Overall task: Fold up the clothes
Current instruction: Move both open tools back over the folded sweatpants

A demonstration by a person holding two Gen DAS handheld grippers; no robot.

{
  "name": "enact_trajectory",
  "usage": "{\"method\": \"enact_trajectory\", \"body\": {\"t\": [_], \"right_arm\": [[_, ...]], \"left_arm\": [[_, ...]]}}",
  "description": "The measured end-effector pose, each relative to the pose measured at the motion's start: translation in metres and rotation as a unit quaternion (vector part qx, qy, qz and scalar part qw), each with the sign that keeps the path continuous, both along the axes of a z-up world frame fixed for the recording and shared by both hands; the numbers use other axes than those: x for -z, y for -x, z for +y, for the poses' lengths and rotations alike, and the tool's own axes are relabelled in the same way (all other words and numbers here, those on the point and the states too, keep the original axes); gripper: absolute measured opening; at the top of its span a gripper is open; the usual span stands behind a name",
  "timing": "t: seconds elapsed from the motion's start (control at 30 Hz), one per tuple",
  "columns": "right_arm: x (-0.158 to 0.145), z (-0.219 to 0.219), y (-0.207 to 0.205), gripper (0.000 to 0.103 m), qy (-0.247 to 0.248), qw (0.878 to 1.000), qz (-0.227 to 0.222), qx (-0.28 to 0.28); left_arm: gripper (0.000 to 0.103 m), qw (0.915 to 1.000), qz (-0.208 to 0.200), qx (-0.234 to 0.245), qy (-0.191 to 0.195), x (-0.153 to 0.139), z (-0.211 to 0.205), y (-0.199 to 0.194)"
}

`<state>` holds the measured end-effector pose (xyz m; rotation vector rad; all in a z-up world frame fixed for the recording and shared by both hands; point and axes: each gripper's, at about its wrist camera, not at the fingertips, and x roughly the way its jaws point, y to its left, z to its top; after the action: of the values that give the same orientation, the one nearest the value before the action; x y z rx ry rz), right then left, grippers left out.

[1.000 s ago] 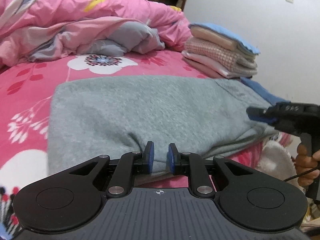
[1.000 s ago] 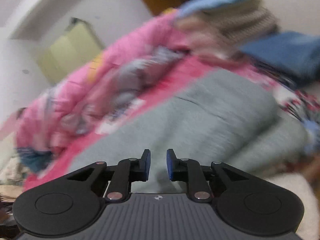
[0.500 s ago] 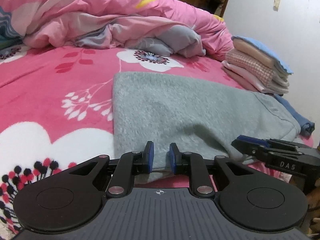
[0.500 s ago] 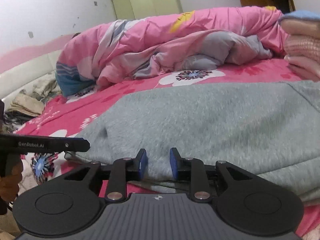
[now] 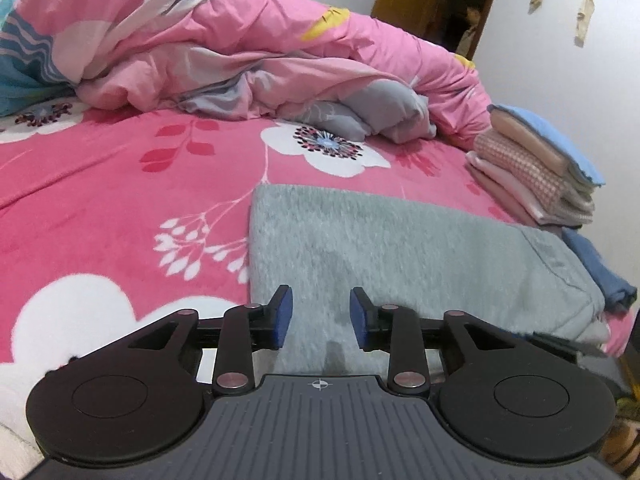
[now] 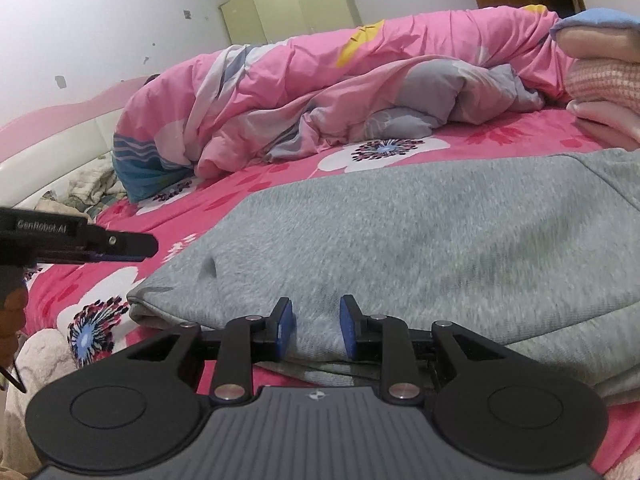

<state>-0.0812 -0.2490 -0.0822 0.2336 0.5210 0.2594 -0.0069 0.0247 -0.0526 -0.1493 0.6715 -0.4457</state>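
A fuzzy, matt grey knit garment [image 5: 400,264] is seen ahead of the left gripper [image 5: 320,318], whose matt black plastic arms carry smooth blue pads [image 5: 282,312] and shiny metal pins. Beneath it, a plush pink floral blanket [image 5: 100,208] is spread; beyond, a smooth, creased cotton quilt [image 5: 248,40] is heaped.

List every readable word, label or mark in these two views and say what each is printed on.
"GenRobot.AI": white lettering on the side of the left claw, seen in the right wrist view.
A small crosshair mark, no letters, on each camera housing.
No other text is readable; the folded stack and grey garment show none.
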Motion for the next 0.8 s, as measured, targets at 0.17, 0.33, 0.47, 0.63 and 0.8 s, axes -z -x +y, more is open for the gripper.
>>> {"method": "enact_trajectory", "body": {"t": [0.17, 0.33, 0.47, 0.63, 0.8], "right_arm": [[0.001, 0.004, 0.002, 0.028, 0.009, 1.0, -0.008, 0.004], [0.002, 0.003, 0.003, 0.028, 0.006, 1.0, -0.01, 0.003], [0.003, 0.001, 0.002, 0.028, 0.005, 1.0, -0.011, -0.001], [0.003, -0.001, 0.001, 0.028, 0.001, 1.0, -0.013, -0.005], [0.004, -0.003, 0.0, 0.028, -0.005, 1.0, -0.012, -0.007]], "left_arm": [[0.044, 1.0, -0.003, 0.007, 0.002, -0.003, -0.012, -0.007], [0.057, 0.9997, -0.013, 0.022, 0.004, -0.005, -0.032, -0.016], [0.063, 0.9992, -0.008, 0.039, 0.009, -0.002, -0.049, -0.025], [0.068, 0.998, 0.034, 0.05, -0.021, 0.022, -0.065, -0.037], [0.068, 0.9978, 0.05, 0.039, -0.022, 0.036, -0.058, -0.034]]}}
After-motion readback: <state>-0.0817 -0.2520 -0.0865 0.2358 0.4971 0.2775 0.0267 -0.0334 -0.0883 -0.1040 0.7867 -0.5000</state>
